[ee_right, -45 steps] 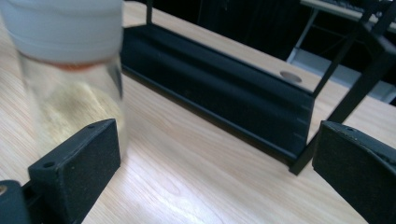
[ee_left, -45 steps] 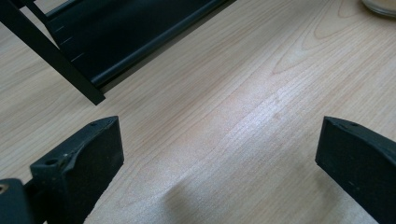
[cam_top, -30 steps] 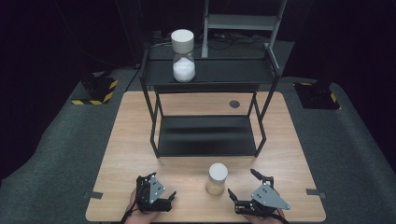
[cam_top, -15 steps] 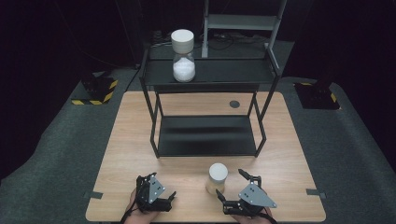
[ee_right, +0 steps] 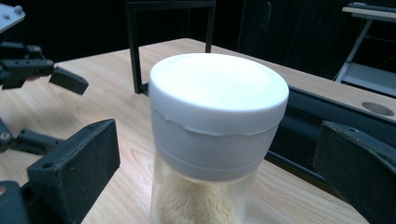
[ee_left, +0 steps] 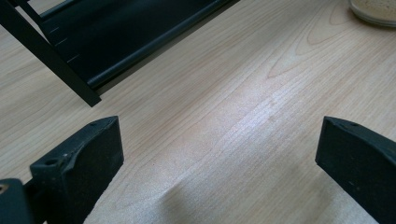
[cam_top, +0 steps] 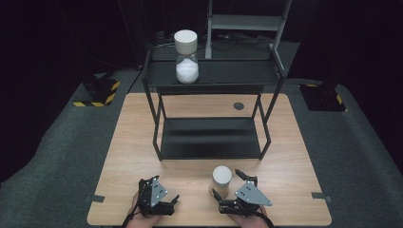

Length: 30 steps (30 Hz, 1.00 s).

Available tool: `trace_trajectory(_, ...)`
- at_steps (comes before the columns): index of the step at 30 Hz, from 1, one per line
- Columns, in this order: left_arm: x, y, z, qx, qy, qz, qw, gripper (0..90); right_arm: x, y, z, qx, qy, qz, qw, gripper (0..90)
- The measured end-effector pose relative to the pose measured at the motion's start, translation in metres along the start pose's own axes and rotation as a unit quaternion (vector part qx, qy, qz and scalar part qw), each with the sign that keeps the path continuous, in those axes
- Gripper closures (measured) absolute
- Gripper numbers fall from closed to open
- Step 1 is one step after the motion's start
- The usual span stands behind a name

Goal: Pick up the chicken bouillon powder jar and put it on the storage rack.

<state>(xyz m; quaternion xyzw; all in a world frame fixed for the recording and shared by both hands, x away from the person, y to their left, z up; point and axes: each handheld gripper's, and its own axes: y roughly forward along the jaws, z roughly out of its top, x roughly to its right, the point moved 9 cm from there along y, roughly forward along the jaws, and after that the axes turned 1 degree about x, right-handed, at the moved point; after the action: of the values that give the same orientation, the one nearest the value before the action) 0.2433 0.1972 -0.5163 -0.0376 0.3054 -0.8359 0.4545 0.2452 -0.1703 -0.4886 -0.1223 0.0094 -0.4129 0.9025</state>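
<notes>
While our right gripper (cam_top: 229,183) keeps its jaws spread wide, we see the jar (ee_right: 215,140) standing upright between them in the right gripper view, with a clear gap on each side and neither jaw touching it. Its white lid (ee_right: 218,88) is on, and pale yellow powder shows through the clear wall below. From the high view, the jar (cam_top: 222,180) stands on the table (cam_top: 294,161), in front of the black rack (cam_top: 211,137) and apart from it, near the table's front edge.

Our left gripper (cam_top: 164,199) rests left of the jar, well apart from it, jaws also spread with only bare wood between them in the left gripper view. That view catches the jar's base (ee_left: 373,10) at its top right corner and a rack leg (ee_left: 51,60) at its upper left.

Behind the jar, on the rack's top shelf, stands an hourglass (cam_top: 186,56) with white sand in its lower bulb.
</notes>
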Motion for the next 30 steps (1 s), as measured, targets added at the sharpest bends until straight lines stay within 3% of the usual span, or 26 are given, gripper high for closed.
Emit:
trace_trajectory(3, 0.000, 0.000, 0.000, 0.000, 0.000, 0.000, 1.0000, 1.3, 0.002, 0.003, -0.001, 0.002, 0.007, 0.004, 1.0000, 0.1)
trace_trajectory(10, -0.001, 0.000, -0.001, 0.003, -0.004, -0.002, 1.0000, 1.3, 0.006, 0.011, -0.006, -0.002, 0.032, 0.025, 0.9992, 15.9)
trace_trajectory(18, -0.001, -0.001, -0.001, 0.002, -0.004, -0.003, 1.0000, 1.3, 0.011, 0.012, -0.012, 0.010, 0.037, 0.041, 0.9985, 33.7)
trace_trajectory(30, -0.002, -0.001, -0.001, 0.003, -0.004, -0.005, 1.0000, 1.3, 0.011, 0.012, -0.014, 0.017, 0.028, 0.043, 0.9985, 34.5)
